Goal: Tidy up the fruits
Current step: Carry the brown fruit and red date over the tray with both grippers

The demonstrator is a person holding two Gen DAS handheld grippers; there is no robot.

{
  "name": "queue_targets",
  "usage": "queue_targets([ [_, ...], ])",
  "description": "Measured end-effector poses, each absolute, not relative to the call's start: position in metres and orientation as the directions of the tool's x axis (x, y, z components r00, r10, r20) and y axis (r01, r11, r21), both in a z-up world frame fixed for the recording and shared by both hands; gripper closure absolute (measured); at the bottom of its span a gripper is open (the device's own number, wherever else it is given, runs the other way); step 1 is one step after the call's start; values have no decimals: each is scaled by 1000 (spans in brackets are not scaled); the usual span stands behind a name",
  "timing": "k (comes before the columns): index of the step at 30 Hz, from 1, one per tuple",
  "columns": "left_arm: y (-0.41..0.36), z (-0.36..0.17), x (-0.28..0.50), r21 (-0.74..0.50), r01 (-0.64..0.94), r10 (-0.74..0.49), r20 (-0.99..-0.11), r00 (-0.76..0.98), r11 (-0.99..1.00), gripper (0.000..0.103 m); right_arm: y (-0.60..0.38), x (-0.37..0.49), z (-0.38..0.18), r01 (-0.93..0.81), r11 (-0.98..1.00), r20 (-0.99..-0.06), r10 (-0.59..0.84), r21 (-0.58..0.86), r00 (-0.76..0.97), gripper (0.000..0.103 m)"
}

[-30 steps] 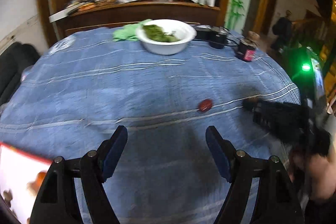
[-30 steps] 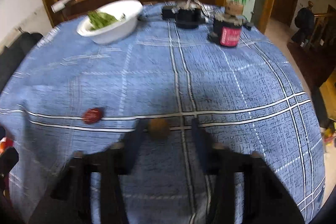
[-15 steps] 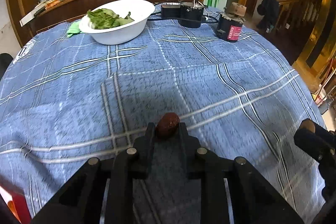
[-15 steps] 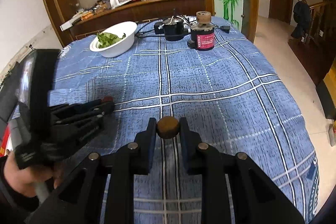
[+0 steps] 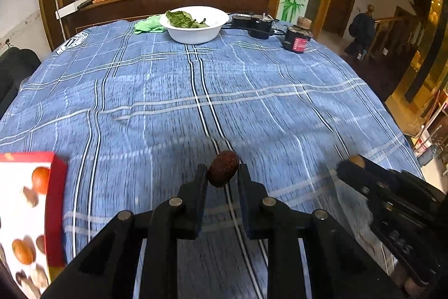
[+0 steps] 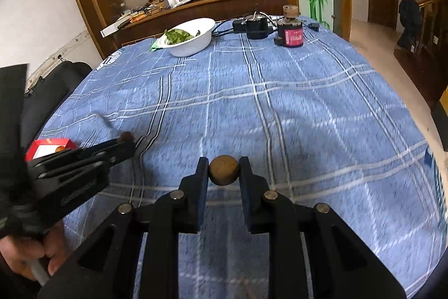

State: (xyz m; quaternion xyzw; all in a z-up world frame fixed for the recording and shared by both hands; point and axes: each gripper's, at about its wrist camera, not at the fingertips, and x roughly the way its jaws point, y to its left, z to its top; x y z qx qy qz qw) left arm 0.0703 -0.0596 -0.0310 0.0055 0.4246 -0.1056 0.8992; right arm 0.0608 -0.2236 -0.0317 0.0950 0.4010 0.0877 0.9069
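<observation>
**Two small fruits pinched and lifted above a blue checked tablecloth**

Blue checked cloth (image 5: 252, 91) covers a round dining table, with a wooden sideboard and a glass partition behind it. Places below are given relative to the white bowl (image 5: 196, 31) of green leaves at the table's far edge.

Well in front of that bowl, toward the viewer, the left gripper (image 5: 222, 175) has its jaws nearly closed on a dark red fruit (image 5: 223, 168), wrinkled and oval, possibly a dried date. The fruit sits at the very fingertips, clear of the cloth, which suggests it is being carried rather than picked up.

Also in front of the bowl and further to its right, the right gripper (image 6: 224, 171) is narrowed around a round brown fruit (image 6: 224, 170), again held at the tips so the camera sees it plainly.

Far to the bowl's near left, at the table edge, lies a red box (image 5: 56, 215) with a white inside, holding several orange and brown fruits. Motion blur makes their kinds hard to tell. It looks like the collecting place, so both fruits are likely bound there.

Right of the bowl stand a black device with cables (image 5: 256, 24) and a dark jar with a pink label (image 5: 298, 39).
</observation>
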Motion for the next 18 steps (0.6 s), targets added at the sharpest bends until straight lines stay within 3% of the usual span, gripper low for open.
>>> queue_targets([
  [18,-62,-42,27,-110,218,-222,-765,605,970,82,-211,23,-38,-34,976,-708,179,213,683,80],
])
